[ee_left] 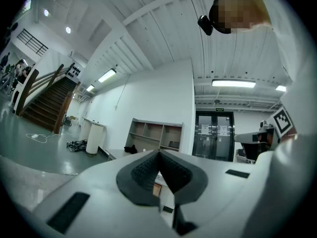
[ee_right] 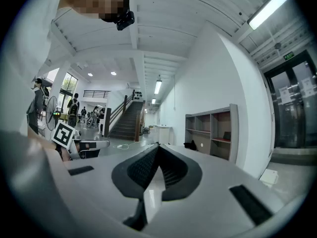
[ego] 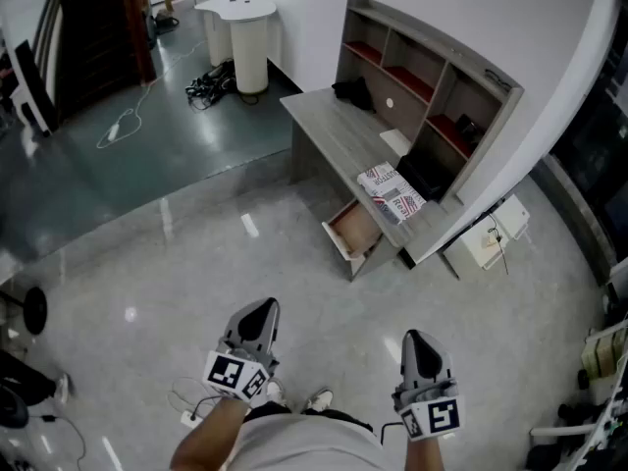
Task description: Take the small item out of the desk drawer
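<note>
The grey desk (ego: 334,130) with a shelf hutch stands ahead at the upper right. Its drawer (ego: 353,232) is pulled open toward me, showing a reddish-brown inside; I cannot make out any small item in it from here. Both grippers are held low near my body, well short of the desk. My left gripper (ego: 260,309) is shut with nothing between its tips, which meet in the left gripper view (ee_left: 159,154). My right gripper (ego: 418,340) is likewise shut and empty, its tips touching in the right gripper view (ee_right: 157,147). The desk shows small behind each gripper's jaws.
A red-and-white patterned bundle (ego: 391,192) and black items lie on the desktop. A white box (ego: 489,241) sits on the floor right of the desk. A white pedestal table (ego: 245,37) and tangled cables (ego: 209,84) stand farther back. Glossy floor lies between me and the drawer.
</note>
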A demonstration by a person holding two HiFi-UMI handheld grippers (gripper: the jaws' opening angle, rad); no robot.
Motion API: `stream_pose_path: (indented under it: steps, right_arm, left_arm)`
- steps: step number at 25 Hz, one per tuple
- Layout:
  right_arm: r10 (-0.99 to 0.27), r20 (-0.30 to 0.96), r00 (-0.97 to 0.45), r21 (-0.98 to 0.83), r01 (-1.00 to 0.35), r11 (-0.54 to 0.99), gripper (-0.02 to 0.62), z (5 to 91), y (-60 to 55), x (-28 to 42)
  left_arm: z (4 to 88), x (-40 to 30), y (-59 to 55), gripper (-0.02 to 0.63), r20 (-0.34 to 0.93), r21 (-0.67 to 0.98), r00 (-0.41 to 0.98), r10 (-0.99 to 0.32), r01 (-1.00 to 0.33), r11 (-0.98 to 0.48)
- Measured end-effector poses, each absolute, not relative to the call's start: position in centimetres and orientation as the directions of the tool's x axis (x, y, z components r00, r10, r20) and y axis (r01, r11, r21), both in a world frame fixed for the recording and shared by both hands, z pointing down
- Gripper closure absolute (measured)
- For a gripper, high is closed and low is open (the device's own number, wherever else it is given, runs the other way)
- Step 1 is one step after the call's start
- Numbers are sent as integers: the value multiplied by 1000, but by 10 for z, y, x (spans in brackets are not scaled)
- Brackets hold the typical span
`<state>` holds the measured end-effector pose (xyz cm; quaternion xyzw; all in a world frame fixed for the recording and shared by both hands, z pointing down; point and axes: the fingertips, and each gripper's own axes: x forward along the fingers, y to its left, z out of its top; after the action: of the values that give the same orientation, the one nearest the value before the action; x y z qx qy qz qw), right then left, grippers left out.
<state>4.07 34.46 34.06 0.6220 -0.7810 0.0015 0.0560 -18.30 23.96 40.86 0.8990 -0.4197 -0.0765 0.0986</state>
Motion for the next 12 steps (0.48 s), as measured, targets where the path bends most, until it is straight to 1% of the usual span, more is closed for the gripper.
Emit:
stream_pose_path:
  steps: [6, 10, 12]
  right_arm:
    - [-969, 103, -226, 77, -969, 235, 574, 343, 338, 11]
    - [-962, 109, -250, 41, -966, 255, 574, 342, 335, -4]
    - [-965, 116, -236, 62, -968, 244, 574, 342, 335, -10]
  left_arm:
    - [414, -206, 235, 589, -51, 258, 643, -764, -730, -632]
    - [420, -217, 237, 589, -35, 287, 658, -752, -714, -639]
    - [426, -223, 237, 589, -30, 301, 667, -744, -704, -643]
